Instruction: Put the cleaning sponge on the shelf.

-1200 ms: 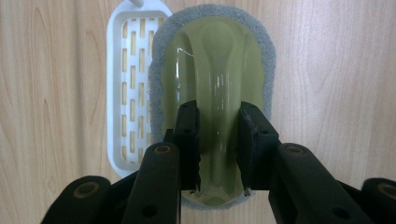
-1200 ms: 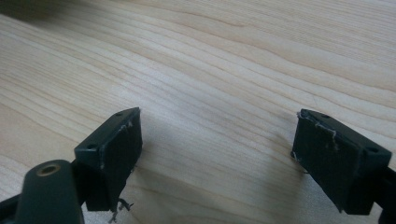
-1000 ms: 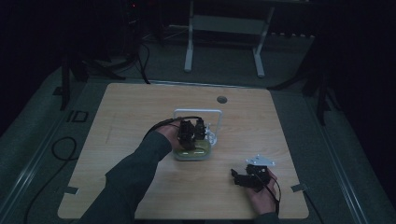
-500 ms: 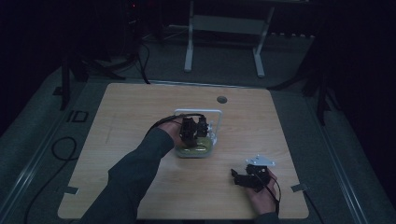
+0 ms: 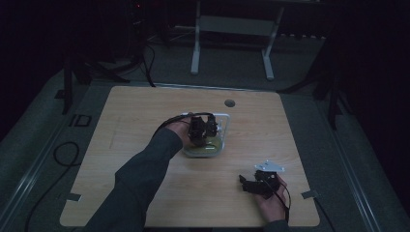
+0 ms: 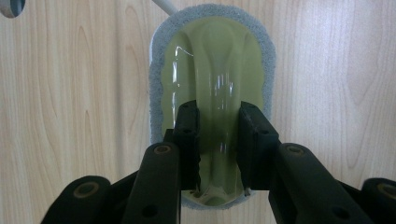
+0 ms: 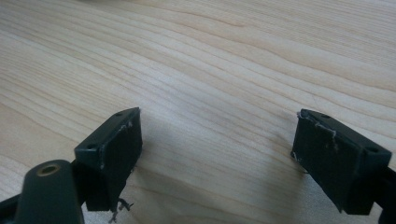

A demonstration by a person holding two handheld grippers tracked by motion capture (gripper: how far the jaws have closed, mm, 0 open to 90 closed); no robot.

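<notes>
We see the wooden table (image 5: 145,125) first, pale and wide, with a small round hole (image 5: 229,103) near its far edge. On it, about at the middle, lies the task's thing: an olive-green scrubber (image 6: 212,65) with a grey sponge rim and a raised clear-green handle ridge along its top. Just beyond it stands a white wire frame (image 5: 226,121), whose thin white rod also shows at the top of the left gripper view.

Compared with the second before, we find the left gripper (image 5: 203,129) and the scrubber shifted a little toward the far side and to the right; half a second ago they were nearly where they are now. The right gripper (image 5: 247,183) has stayed at the near right of the table.

The person's left forearm, in a dark sleeve (image 5: 145,169), reaches in from the near left and slants up to the table's middle, the hand held over the scrubber with the gripper pointing down. In the left gripper view its two black jaws are clamped on the scrubber's handle ridge, one on each side. The right hand (image 5: 270,203) rests low at the near edge, its gripper pointing left just over bare wood, jaws spread wide with nothing between them.
</notes>
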